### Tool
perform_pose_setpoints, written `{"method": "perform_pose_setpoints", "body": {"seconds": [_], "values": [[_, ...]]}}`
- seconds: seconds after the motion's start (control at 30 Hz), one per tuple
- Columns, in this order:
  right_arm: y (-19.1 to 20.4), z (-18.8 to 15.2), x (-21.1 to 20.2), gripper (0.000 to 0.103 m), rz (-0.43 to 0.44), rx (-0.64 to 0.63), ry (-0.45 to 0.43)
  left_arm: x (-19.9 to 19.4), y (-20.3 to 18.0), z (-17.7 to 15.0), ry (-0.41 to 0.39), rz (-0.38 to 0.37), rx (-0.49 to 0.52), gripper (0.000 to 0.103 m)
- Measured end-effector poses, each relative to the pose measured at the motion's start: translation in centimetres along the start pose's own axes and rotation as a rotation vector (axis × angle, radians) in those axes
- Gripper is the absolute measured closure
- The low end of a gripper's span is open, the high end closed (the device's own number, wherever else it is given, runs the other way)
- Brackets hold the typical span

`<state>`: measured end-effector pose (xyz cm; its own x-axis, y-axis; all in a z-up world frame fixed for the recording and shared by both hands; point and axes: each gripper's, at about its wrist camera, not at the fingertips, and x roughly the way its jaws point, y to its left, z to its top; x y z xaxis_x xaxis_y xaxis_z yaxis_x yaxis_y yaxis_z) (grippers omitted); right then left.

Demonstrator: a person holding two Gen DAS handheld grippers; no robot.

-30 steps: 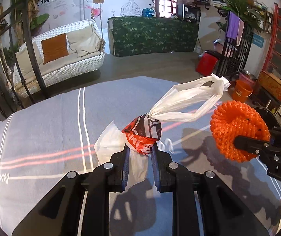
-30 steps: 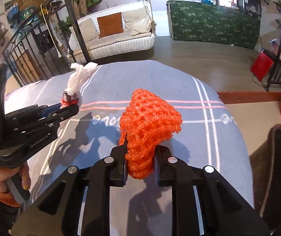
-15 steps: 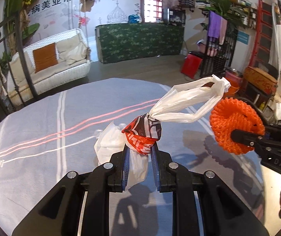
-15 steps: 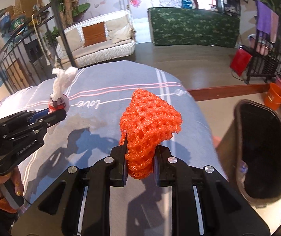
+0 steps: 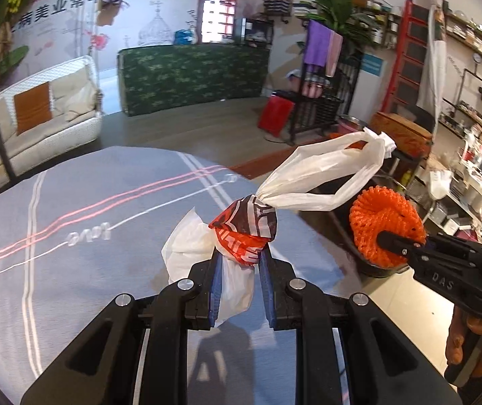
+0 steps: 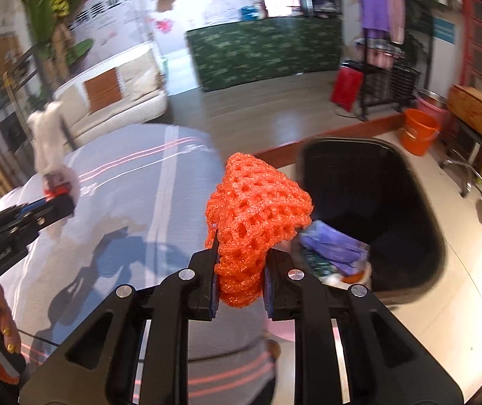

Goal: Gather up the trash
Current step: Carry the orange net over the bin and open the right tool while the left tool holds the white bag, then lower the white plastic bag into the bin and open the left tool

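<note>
A grey cloth (image 5: 82, 270) with pink and white stripes and the word "love" covered the rounded table under both tools, its edge curving away toward a glossy floor.

Nearest the left wrist camera, the left gripper (image 5: 240, 263) was clamped narrow on a knotted white plastic bag (image 5: 207, 253) with a red and black printed wrapper (image 5: 246, 233) bunched inside it. The bag's tied handles (image 5: 328, 175) looped up and to the right, clear of the cloth. Just right of those loops, the right gripper (image 5: 384, 236) came in from the side, pinching an orange foam net (image 5: 381, 217); a hand (image 5: 477, 341) in an orange sleeve held its grip.

From the right wrist, the same right gripper (image 6: 240, 270) was closed narrow on the crumpled foam net (image 6: 258, 209), held above the edge of the cloth (image 6: 133, 209). Just beyond and to the right stood a black bin (image 6: 420, 202) on the floor, open-topped, with a purple wrapper (image 6: 333, 246) and other scraps lying inside near its closer rim. The left gripper (image 6: 57, 204) showed at the left edge, blurred, with the white bag (image 6: 47, 135) sticking up from it.

Farther off were an orange bucket (image 6: 420, 131), a red bag (image 6: 345, 84) beside a black rack, a white wicker sofa (image 5: 38, 118) with an orange cushion, and a green-patterned counter (image 5: 193, 77) before a wall with Chinese lettering.
</note>
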<state>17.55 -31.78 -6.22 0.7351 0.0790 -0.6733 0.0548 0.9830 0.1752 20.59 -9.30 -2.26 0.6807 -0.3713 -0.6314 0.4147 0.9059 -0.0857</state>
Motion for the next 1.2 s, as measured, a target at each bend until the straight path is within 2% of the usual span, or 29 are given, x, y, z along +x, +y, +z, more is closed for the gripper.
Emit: {"method": "perform_pose_setpoints", "body": {"seconds": [0.33,0.73,0.8,0.87,0.9,0.93,1.2], "values": [[-6.8,0.7,0.8,0.083,-0.135,0.096,-0.015,1.5,-4.6,0.0,0.012,-0.108,0.054,0.083],[-11.0,1.6,6.0,0.083,-0.171,0.164,0.066,3.4,-8.4,0.3,0.046,-0.174,0.132,0.082],[-11.4,1.7,6.5,0.076,-0.173,0.175,0.069,3.7,-8.8,0.4,0.053,-0.184,0.138,0.082],[-11.5,1.9,7.1,0.062,-0.178,0.179,0.075,4.1,-9.2,0.4,0.059,-0.191,0.142,0.082],[-11.6,1.9,7.4,0.048,-0.181,0.179,0.078,4.3,-9.5,0.4,0.061,-0.191,0.146,0.083],[-11.7,1.9,7.3,0.045,-0.185,0.181,0.072,4.4,-9.7,0.4,0.064,-0.192,0.152,0.082],[-12.1,1.0,5.6,0.045,-0.181,0.204,0.047,5.9,-11.7,1.0,0.082,-0.216,0.191,0.082]]}}
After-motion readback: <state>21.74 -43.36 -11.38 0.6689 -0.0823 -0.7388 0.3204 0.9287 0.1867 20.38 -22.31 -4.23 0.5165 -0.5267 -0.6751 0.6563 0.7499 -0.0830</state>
